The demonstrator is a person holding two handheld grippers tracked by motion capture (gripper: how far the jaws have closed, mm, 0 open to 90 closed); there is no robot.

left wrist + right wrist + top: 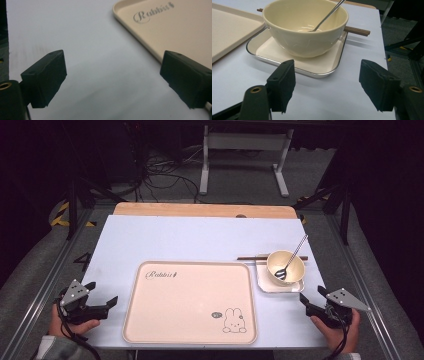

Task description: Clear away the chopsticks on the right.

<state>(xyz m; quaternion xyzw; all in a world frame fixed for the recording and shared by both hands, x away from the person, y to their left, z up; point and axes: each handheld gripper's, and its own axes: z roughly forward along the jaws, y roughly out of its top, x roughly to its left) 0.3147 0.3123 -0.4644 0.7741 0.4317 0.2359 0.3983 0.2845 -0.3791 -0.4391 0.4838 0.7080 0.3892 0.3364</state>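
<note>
The bowl [285,265] sat on a small square plate [266,284] just right of the big cream tray [150,320], which served as the landmark throughout. From the high view, a spoon [295,253] leaned in the bowl, handle rising up and away, and dark chopsticks [248,258] lay behind the plate, beyond the tray's far right corner. The left gripper [107,302] rested off the tray's left edge, the right gripper [306,302] off its right edge, just short of the plate.

In the left gripper view, the jaws stood wide apart over bare table, the tray [130,22] and its script lettering lying ahead to one side.

In the right gripper view, the jaws gaped, nothing between them, lined up on the plate [322,70] with the bowl [304,37] upon it and the tray [227,32] off beside.

My read: this was the approach, nothing gripped yet. The next move likely called for the right gripper to advance, straddle the plate's rim or the bowl's wall, and close firmly without tipping the spoon [328,15].
</note>
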